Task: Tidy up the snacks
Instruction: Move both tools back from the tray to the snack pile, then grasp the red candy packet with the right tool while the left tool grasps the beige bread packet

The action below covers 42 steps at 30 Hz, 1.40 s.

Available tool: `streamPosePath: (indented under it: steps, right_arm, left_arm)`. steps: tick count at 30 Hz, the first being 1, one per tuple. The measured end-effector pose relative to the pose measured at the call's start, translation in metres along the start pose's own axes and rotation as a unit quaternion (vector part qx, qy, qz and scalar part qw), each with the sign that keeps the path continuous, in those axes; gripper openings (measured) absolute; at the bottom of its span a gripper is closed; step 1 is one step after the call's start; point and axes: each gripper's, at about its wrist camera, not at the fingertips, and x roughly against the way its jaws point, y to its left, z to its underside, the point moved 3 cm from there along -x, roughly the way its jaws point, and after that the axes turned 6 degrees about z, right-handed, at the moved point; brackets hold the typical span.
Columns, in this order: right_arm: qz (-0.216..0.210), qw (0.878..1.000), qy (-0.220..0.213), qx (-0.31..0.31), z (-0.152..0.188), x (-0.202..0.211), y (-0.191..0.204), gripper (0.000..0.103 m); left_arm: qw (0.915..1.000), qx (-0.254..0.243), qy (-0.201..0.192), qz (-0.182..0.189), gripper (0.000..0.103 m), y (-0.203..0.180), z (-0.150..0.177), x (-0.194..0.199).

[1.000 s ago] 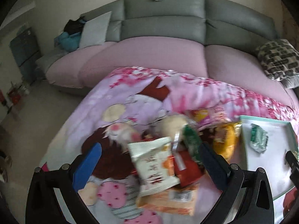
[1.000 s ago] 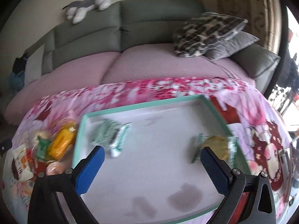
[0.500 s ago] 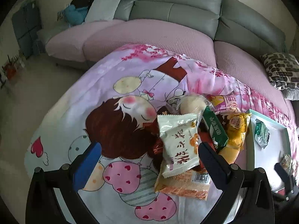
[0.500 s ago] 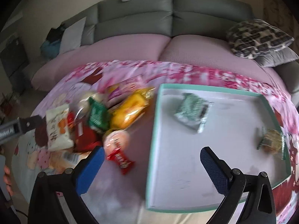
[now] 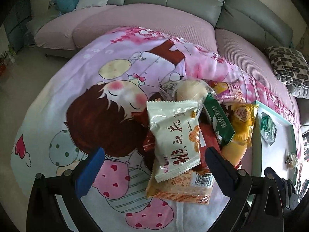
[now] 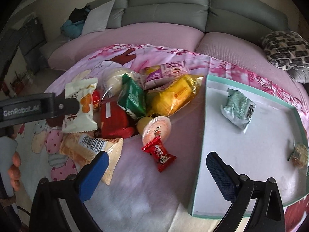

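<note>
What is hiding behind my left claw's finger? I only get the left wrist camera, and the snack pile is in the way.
Observer: A small red candy lies on the blanket there, just outside the pile.
Operator: Is anything next to it?
Observer: Yes, a round pink jelly cup sits right behind the candy, at the pile's edge.
Operator: And what is my other claw doing?
Observer: The right claw is open and holds nothing. It hovers over the blanket between the pile and the teal tray.
</note>
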Motion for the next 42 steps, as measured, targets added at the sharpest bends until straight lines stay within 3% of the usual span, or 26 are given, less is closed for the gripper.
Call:
streamPosePath:
  steps: [11,16,18,23,30,35,42]
  right_arm:
    - [0.005,0.999,0.014,0.035,0.001,-0.018,0.006,0.065]
    - [0.010,0.999,0.027,0.045,0.005,-0.028,0.007,0.057]
    - [0.012,0.998,0.027,0.051,0.005,-0.028,0.008,0.044]
    - [0.012,0.998,0.034,0.053,0.010,-0.031,0.008,0.030]
    - [0.001,0.998,0.035,0.044,0.014,-0.026,0.006,0.027]
    - [-0.002,0.998,0.038,0.040,0.019,-0.021,0.005,0.027]
    - [-0.006,0.998,0.043,0.036,0.022,-0.018,0.006,0.027]
  left_arm:
    - [0.9992,-0.024,0.029,0.014,0.103,-0.015,0.007,-0.013]
    - [0.9986,-0.032,0.038,0.016,0.103,-0.019,0.010,-0.019]
    - [0.9982,-0.035,0.046,0.017,0.103,-0.021,0.013,-0.023]
    - [0.9969,-0.042,0.062,0.025,0.103,-0.026,0.018,-0.031]
    - [0.9941,-0.061,0.084,0.033,0.103,-0.038,0.030,-0.040]
    - [0.9902,-0.094,0.103,0.010,0.103,-0.049,0.042,-0.052]
    - [0.9890,-0.099,0.110,-0.005,0.103,-0.051,0.045,-0.063]
